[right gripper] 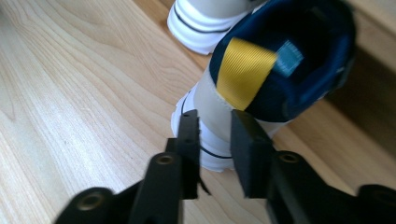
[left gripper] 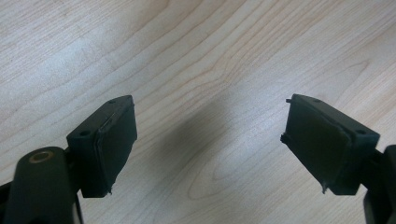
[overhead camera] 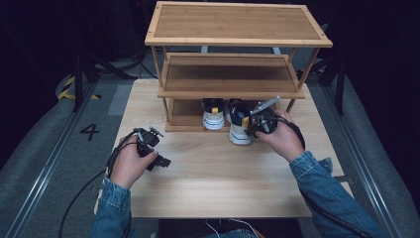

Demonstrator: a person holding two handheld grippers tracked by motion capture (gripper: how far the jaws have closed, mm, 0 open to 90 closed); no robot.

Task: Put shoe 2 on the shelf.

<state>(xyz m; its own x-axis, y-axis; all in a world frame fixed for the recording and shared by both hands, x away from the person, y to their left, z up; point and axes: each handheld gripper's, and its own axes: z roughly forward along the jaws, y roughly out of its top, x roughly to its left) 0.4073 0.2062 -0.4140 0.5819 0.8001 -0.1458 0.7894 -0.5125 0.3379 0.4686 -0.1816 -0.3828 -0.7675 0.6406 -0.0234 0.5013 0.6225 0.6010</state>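
A white shoe with a navy lining and a yellow heel tab (right gripper: 245, 70) stands at the front of the rack's bottom shelf, its heel out on the table (overhead camera: 239, 133). My right gripper (right gripper: 215, 116) is right behind that heel (overhead camera: 255, 126), its jaws drawn close with a narrow gap. The grey heel shows in the gap; whether the pads press on it I cannot tell. The matching shoe (overhead camera: 213, 118) sits to its left under the shelf (right gripper: 205, 23). My left gripper (overhead camera: 157, 148) hovers over bare table at the left, jaws wide apart and empty (left gripper: 210, 135).
A three-level wooden rack (overhead camera: 237, 25) stands at the back of the light wooden table (overhead camera: 213, 183); its upper two shelves are bare. Dark floor with rails surrounds the table. A cable trails from each gripper toward the near edge.
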